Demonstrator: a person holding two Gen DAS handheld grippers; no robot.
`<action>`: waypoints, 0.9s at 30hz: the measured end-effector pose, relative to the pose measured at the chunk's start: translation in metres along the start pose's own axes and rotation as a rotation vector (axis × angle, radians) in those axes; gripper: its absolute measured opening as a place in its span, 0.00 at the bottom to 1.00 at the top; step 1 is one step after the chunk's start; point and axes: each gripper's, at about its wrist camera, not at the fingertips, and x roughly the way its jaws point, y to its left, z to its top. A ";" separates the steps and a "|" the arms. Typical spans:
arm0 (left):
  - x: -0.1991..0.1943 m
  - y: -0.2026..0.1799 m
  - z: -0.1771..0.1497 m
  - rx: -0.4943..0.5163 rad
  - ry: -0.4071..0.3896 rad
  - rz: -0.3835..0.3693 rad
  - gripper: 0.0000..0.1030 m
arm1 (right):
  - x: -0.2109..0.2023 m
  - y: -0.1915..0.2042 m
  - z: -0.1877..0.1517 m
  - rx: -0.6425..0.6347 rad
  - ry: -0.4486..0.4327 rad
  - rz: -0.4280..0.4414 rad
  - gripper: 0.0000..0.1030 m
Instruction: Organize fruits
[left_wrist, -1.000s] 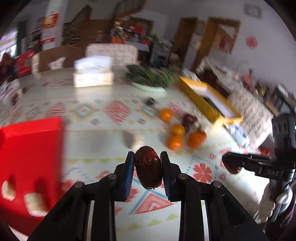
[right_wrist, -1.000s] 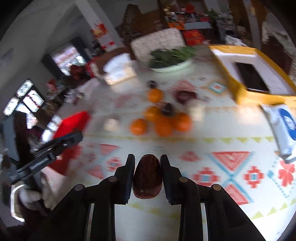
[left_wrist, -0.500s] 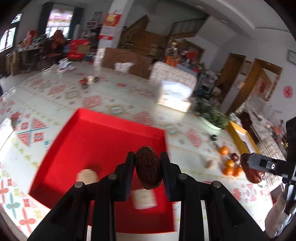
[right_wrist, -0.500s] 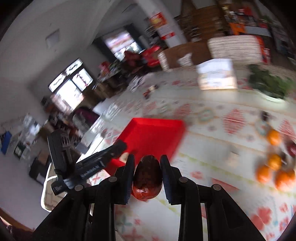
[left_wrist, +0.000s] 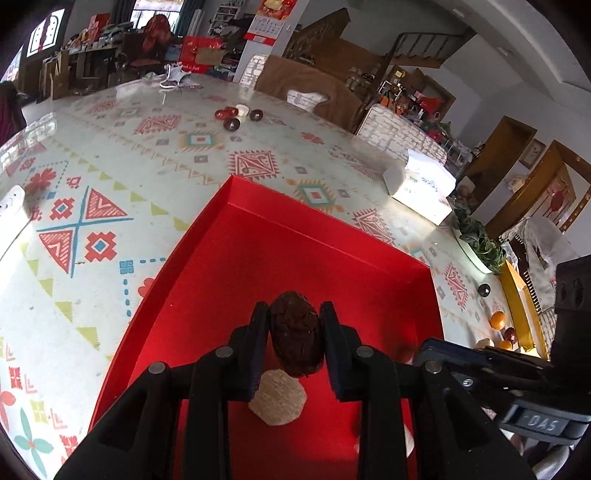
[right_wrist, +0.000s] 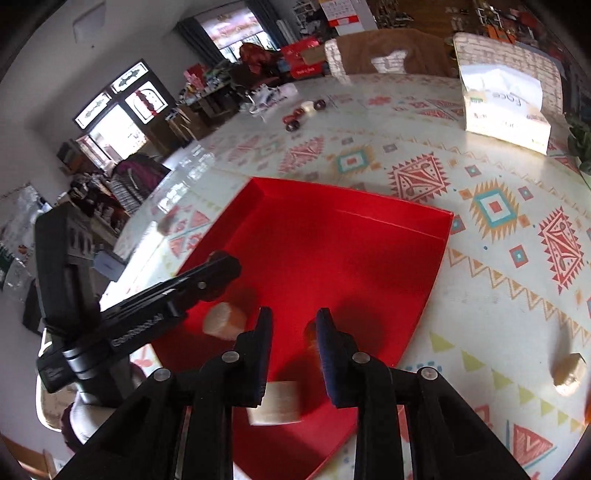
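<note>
My left gripper (left_wrist: 294, 343) is shut on a wrinkled dark red date (left_wrist: 295, 341) and holds it above the red tray (left_wrist: 295, 258). My right gripper (right_wrist: 293, 332) is open over the same red tray (right_wrist: 332, 240). A blurred brown date (right_wrist: 311, 334) shows just below and beside its right finger, apart from the pads. Pale round pieces lie in the tray in the left wrist view (left_wrist: 277, 398) and in the right wrist view (right_wrist: 224, 320). The left gripper also shows in the right wrist view (right_wrist: 218, 273).
Oranges and dark fruits (left_wrist: 498, 321) lie at the far right near a yellow box (left_wrist: 524, 317). A tissue box (right_wrist: 502, 110) and a green-leaf plate (left_wrist: 476, 236) stand behind the tray. Small dark fruits (left_wrist: 236, 116) lie far back. A pale piece (right_wrist: 567, 373) lies on the tablecloth.
Both grippers moved from the fruit pile to above the red tray. The right gripper opened and let its date go; the left still holds its date.
</note>
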 end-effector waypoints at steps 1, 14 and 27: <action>0.001 0.000 0.000 0.000 0.001 -0.004 0.27 | 0.001 -0.001 0.001 0.001 0.001 -0.005 0.26; -0.033 -0.018 -0.007 -0.069 -0.040 -0.125 0.78 | -0.067 -0.034 -0.015 0.128 -0.148 -0.026 0.35; -0.093 -0.110 -0.022 -0.041 -0.079 -0.449 0.78 | -0.275 -0.122 -0.094 0.354 -0.431 -0.125 0.42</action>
